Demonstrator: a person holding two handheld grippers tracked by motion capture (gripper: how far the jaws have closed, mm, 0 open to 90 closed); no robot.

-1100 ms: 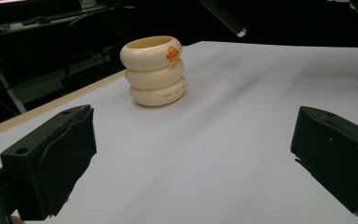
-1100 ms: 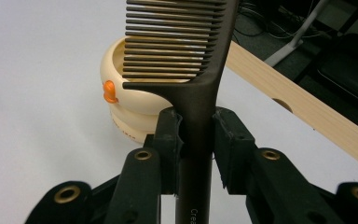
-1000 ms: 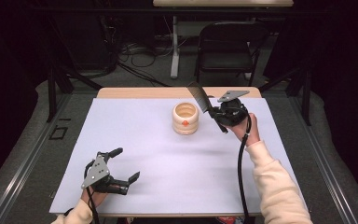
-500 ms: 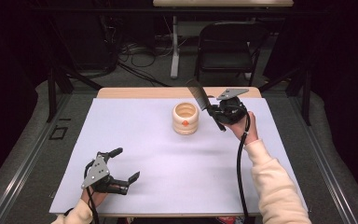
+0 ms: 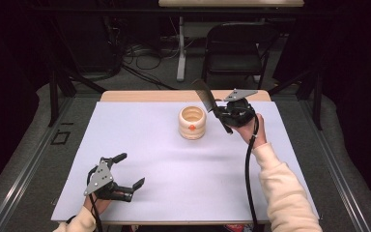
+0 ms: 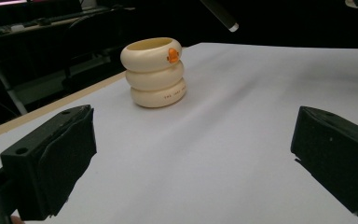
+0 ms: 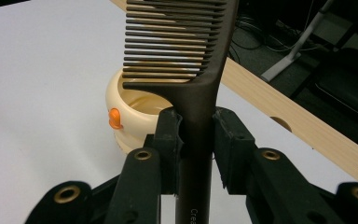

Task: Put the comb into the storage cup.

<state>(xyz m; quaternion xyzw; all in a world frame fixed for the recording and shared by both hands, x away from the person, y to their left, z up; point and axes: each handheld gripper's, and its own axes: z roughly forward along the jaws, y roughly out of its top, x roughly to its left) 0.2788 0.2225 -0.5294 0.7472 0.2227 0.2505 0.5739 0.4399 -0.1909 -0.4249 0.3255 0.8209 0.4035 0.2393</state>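
1. While my right gripper (image 5: 221,112) hangs at the 3 o'clock side of the cream ringed cup (image 5: 192,123), its jaws are clamped on the handle of a dark comb (image 7: 186,60), just below the teeth. The comb slants up and toward the cup, teeth end high, handle end low and pointing back toward me.
2. My left gripper (image 5: 128,170) sits at the 7 o'clock corner of the table, jaws spread wide with nothing between them, well apart from the cup.
3. The cup stands upright near the far middle of the surface, mouth open, a small orange mark (image 6: 173,55) on its top ring.
4. Risk, as I judge it: the grip is narrow and sits near one end of a long comb, so the comb may pivot between the pads when an end meets the cup.
5. Risk: the cup is light-looking and unheld. A comb end striking the rim rather than the opening could tip or push it; the left gripper is too distant to steady it.
6. Risk: releasing while the comb is this slanted could let it lever out and fall onto the table.
7. Surface: a plain white sheet (image 5: 140,145) over a wooden tabletop (image 5: 140,95), whose edge shows at 12 o'clock.
8. Room: dark, with a black folding chair (image 5: 236,46), cables on the floor and a table leg beyond the far edge.
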